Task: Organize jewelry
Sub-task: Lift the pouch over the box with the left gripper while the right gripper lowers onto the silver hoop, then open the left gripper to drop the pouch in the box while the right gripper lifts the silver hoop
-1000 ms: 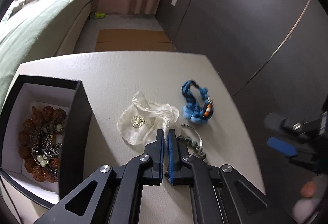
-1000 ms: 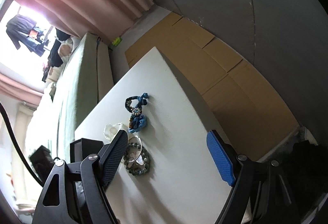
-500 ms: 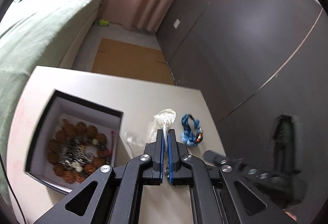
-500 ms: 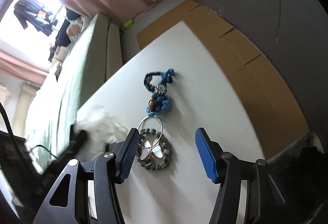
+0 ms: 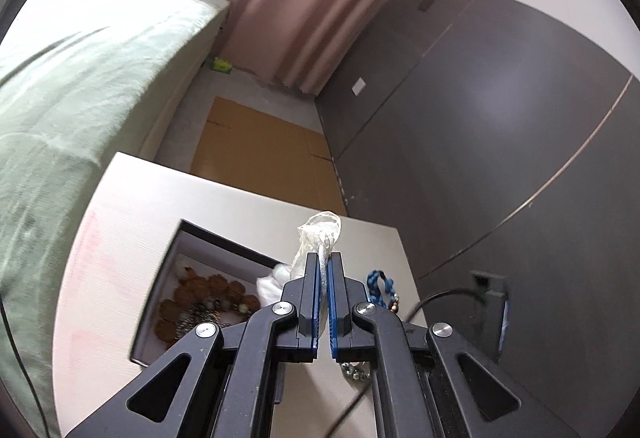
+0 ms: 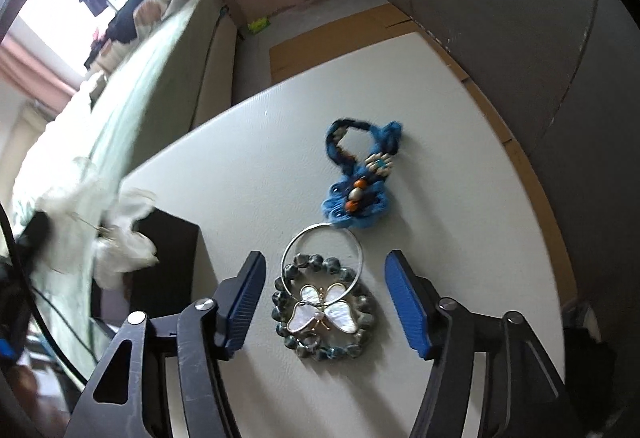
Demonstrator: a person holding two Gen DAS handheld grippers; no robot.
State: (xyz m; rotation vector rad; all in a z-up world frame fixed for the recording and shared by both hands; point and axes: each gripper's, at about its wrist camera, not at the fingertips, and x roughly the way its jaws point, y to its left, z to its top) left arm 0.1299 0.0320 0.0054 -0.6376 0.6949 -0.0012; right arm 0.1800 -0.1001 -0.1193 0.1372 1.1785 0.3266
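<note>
- Progress: part done. The black box [image 5: 160,278] on the bench [image 6: 460,197] already holds a brown bead strand [image 5: 208,288] and some metal pieces; three items are yet to be stowed.
- Left claw [image 5: 323,262]: clenched on the neck of a sheer white pouch [image 5: 320,228], which is lifted clear of the bench and hangs at the box's near wall, apparently over the rim, though blur in the right wrist view leaves this uncertain.
- Right claw [image 6: 324,274]: released, jaws wide, straddling the dark bead bracelet [image 6: 324,308] with its butterfly charm [image 6: 322,312].
- Left on the bench: that bracelet, a silver bangle [image 6: 322,250] overlapping it, and a blue braided band [image 6: 360,181] touching the bangle's far edge.
- Pouch contents: cannot be made out.
</note>
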